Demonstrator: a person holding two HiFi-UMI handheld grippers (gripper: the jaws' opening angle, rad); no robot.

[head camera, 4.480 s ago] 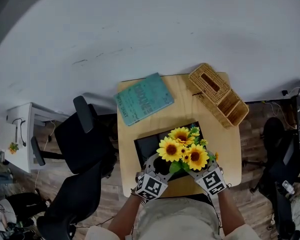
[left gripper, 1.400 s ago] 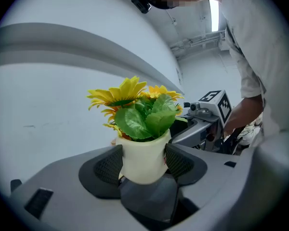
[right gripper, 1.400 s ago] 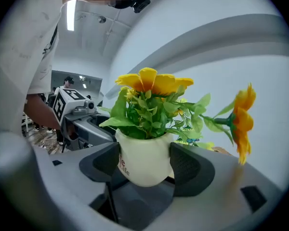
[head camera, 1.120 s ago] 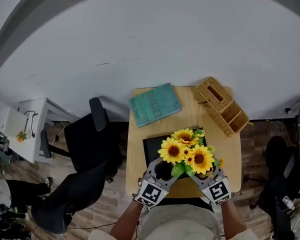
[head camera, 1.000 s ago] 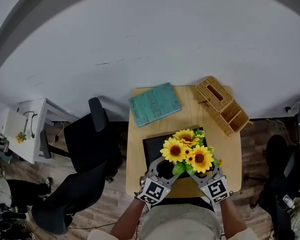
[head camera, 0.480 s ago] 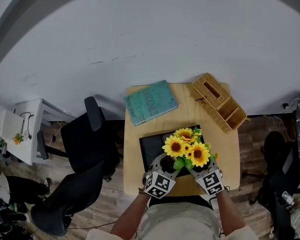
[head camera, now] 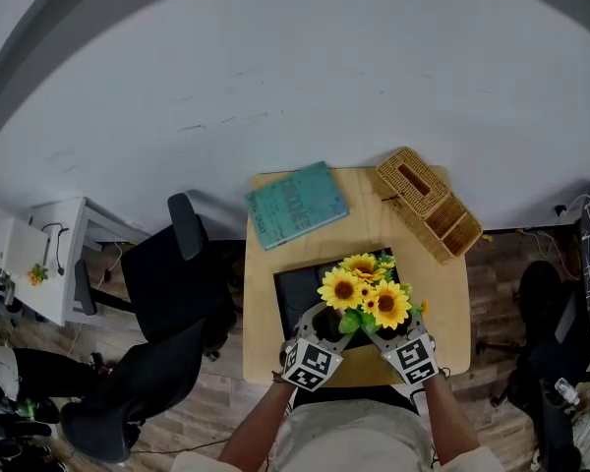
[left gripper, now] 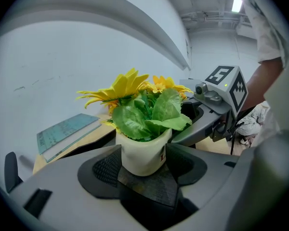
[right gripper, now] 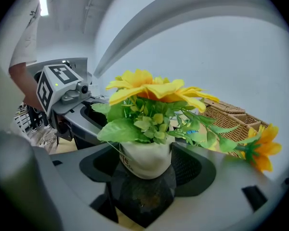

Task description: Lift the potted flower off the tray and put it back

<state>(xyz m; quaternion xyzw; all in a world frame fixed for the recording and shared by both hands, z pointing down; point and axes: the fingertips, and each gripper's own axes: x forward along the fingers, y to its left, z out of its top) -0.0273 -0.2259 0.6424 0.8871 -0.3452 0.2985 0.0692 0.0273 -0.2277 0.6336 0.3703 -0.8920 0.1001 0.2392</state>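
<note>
Yellow flowers (head camera: 362, 295) top a white pot (left gripper: 142, 153) that sits over the near part of the black tray (head camera: 293, 288). The left gripper (left gripper: 143, 170) and the right gripper (right gripper: 147, 167) each pinch the pot low on its wall from opposite sides, jaws narrowed onto it. This is likely so the top-heavy blooms cannot tip it and the leaves are not crushed. Whether its base rests on the tray or hangs just above, I cannot tell. It stands upright, which suits either lifting or setting down.
</note>
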